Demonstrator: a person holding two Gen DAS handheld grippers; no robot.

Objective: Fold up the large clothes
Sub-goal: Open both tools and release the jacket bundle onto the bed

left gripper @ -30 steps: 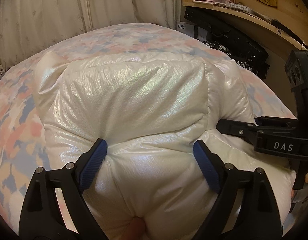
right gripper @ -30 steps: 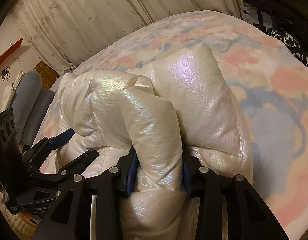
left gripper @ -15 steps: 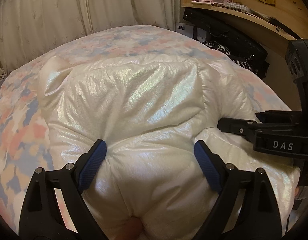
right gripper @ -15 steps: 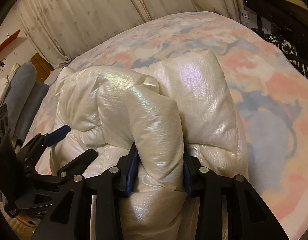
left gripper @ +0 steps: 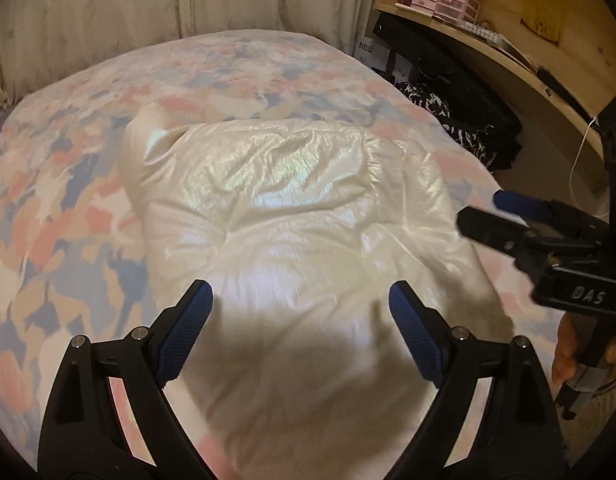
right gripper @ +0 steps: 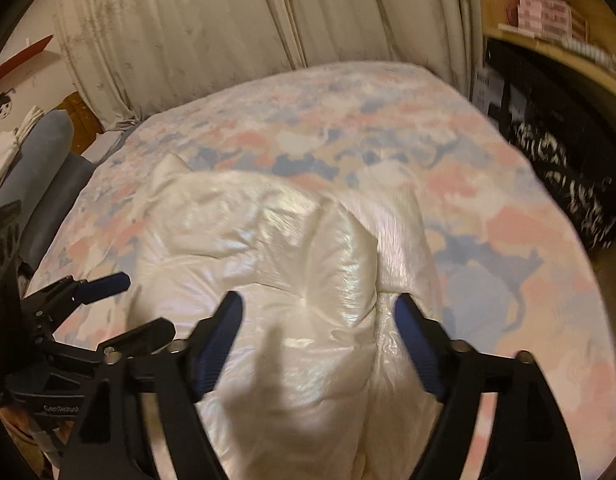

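A bed (left gripper: 68,208) with a pink-and-blue patterned cover, curtains behind, carries the folded pearly white puffer jacket (left gripper: 300,208) at its middle. The left tool (left gripper: 301,332) hangs above it, jaws apart and empty; the right tool (right gripper: 319,340) is opening, nothing pinched between its jaws. Likely risk: the springy padding may puff up and undo the fold.

Pearly white on pastel patches

The puffy jacket (left gripper: 292,216) is iridescent cream-white; the bedspread (left gripper: 68,208) carries pink, blue and beige blotches; curtains (right gripper: 212,28) are pale cream with faint sprigs; hand-held gripper pads (left gripper: 184,336) are dark blue.
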